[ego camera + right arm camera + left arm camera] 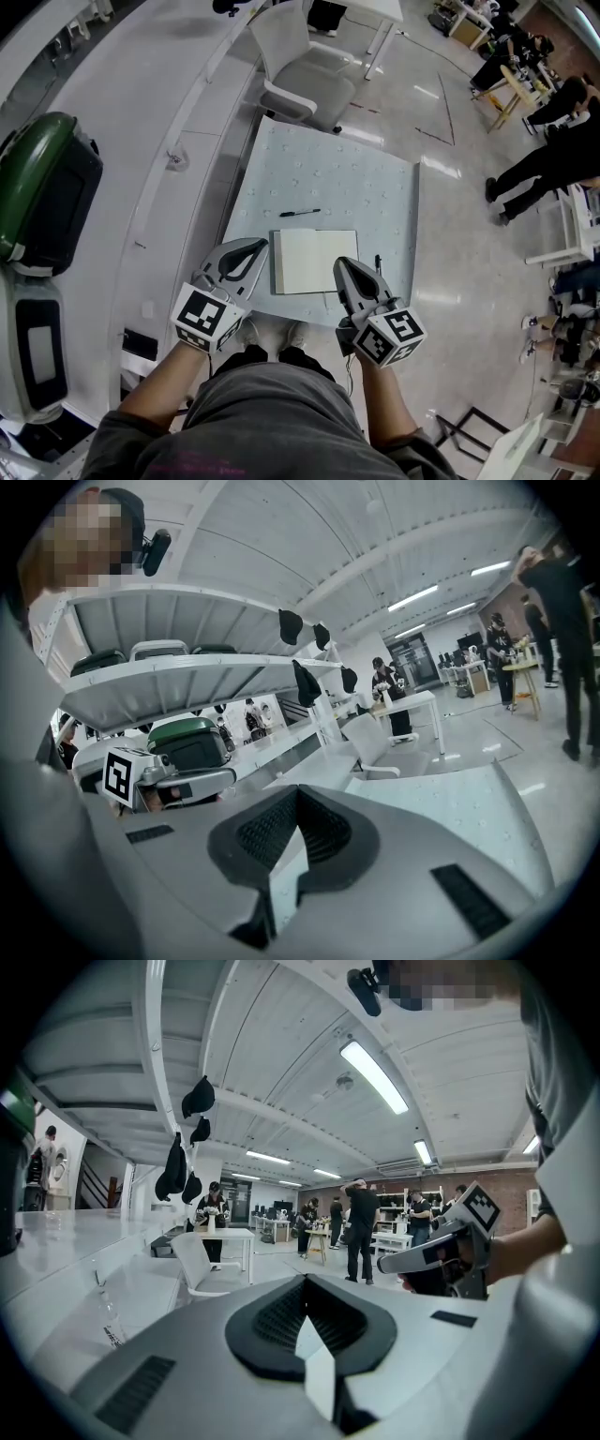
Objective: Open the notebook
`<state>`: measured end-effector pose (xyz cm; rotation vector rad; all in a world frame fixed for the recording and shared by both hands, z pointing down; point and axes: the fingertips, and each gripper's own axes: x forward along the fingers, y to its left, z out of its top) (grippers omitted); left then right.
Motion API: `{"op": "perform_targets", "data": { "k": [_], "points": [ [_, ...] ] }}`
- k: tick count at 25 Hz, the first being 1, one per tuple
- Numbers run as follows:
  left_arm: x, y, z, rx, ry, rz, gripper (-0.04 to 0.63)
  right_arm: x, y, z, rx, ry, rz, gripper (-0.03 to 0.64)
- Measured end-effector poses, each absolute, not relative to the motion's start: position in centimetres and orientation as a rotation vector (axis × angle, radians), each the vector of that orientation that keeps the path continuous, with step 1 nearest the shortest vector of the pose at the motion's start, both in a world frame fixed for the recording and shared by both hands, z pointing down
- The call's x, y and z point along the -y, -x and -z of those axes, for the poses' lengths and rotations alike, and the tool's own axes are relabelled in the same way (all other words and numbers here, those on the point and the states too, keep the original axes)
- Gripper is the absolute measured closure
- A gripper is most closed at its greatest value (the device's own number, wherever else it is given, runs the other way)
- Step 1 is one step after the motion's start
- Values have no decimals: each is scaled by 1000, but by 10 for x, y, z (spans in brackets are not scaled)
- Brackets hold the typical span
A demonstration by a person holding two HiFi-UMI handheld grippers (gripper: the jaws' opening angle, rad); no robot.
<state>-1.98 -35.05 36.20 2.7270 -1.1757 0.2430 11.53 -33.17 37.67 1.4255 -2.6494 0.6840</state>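
Observation:
The notebook (314, 261) lies on the pale table (319, 169) near its front edge, with blank cream pages facing up. My left gripper (262, 244) hovers just left of the notebook, jaws together and empty; in its own view the jaws (305, 1281) meet at the tip. My right gripper (340, 263) is over the notebook's right edge, its jaws also together with nothing seen between them (297, 791). Whether either gripper touches the notebook cannot be told. Each gripper shows in the other's view: the right gripper (450, 1251) and the left gripper (169, 780).
A black pen (300, 213) lies on the table beyond the notebook. A small dark object (378, 263) sits by the right gripper. A white chair (305, 75) stands at the table's far side. A green-lidded case (42, 183) sits at the left, and people (544, 159) stand at the right.

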Motion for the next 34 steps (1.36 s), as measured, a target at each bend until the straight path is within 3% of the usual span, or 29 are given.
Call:
{"op": "perform_targets", "data": {
  "k": [34],
  "points": [
    [367,-4,-383,1179,-2668,-284,594,350,-134,-390,2659,-1359,-714,614]
  ]
}}
